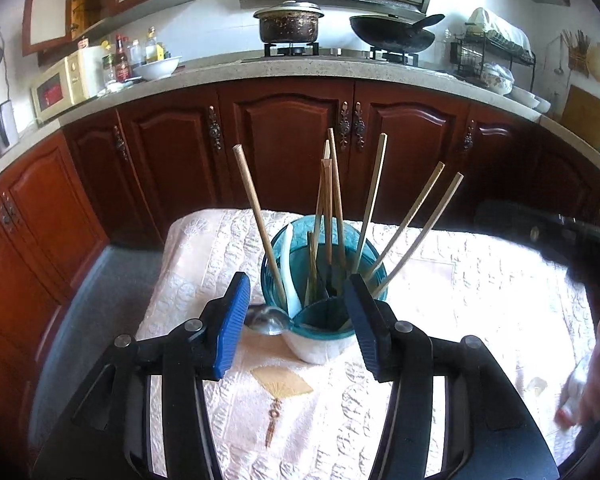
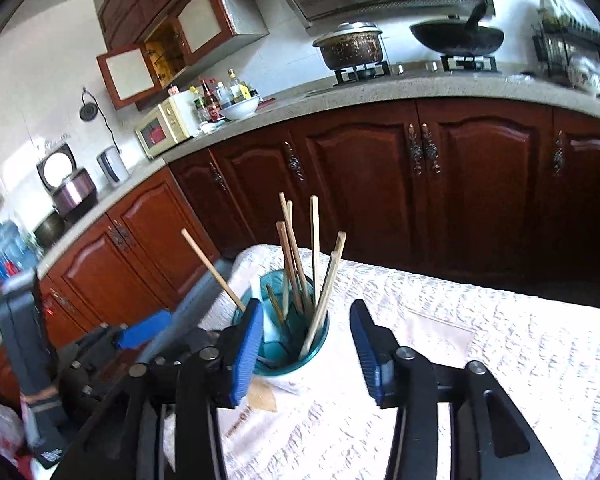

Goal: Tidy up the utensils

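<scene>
The left gripper hangs with its jaws spread wide and empty, straddling the near rim of the teal glass holder; the right gripper is likewise spread and holds nothing, just beside the same holder. Wooden chopsticks fan out of it, and a metal spoon lies on the cloth against its base. A careless nudge from either finger could tip the top-heavy holder. Beyond, the wooden cabinets stand well apart.
</scene>
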`<state>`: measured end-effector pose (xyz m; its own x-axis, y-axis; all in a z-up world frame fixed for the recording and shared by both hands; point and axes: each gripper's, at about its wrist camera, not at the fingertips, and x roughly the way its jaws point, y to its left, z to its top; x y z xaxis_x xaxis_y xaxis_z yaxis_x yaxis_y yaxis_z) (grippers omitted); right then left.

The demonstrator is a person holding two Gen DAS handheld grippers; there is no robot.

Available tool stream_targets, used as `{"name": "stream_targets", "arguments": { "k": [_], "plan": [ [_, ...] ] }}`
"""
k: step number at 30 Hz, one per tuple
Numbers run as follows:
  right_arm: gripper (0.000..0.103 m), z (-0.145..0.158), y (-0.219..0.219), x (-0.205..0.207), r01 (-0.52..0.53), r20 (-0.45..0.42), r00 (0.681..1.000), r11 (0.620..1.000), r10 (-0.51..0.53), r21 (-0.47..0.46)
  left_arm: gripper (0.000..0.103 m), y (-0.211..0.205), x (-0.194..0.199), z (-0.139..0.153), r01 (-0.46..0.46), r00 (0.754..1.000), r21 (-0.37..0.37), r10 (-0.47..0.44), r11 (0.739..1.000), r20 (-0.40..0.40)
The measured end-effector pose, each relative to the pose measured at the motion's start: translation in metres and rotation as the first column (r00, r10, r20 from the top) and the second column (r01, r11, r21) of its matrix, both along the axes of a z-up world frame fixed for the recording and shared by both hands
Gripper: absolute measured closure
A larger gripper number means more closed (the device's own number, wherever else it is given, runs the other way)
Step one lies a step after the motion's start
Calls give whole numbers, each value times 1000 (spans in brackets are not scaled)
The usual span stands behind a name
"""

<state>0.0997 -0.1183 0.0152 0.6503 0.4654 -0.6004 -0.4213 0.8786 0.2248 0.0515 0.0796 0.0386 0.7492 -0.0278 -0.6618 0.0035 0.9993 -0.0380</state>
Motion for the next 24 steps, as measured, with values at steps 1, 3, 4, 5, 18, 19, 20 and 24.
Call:
{"name": "stream_targets", "arguments": {
  "k": [1,3,4,5,18,19,20,24],
  "plan": [
    [59,-2,3,-5,5,9,1000,1000,-5,-13,54,0,-3,0,-8,1000,-3,8,1000,-2],
    [59,-5,6,-12,13,16,1000,1000,-12,-25,54,1,-7,0,-20,1000,3,20,1000,-4],
    [59,-7,9,-14,18,16,1000,999,-17,-33,54,2,-10,0,-25,1000,4,25,1000,-4],
    [59,-9,10,-17,22,15,1000,999,-22,-40,54,3,-11,1,-30,1000,2,30,1000,-5],
    [51,-19,28,-43,45,17,999,995,-44,-89,54,15,-36,10,-95,995,-3,95,995,14],
    [51,-19,29,-44,44,20,999,995,-42,-91,54,16,-37,11,-98,995,-4,98,995,16],
    [51,-20,30,-46,44,22,999,995,-42,-95,54,16,-38,12,-100,995,-5,100,995,18],
    [51,-19,33,-48,41,22,999,994,-39,-97,54,16,-44,16,-108,994,2,108,994,33]
  ]
}}
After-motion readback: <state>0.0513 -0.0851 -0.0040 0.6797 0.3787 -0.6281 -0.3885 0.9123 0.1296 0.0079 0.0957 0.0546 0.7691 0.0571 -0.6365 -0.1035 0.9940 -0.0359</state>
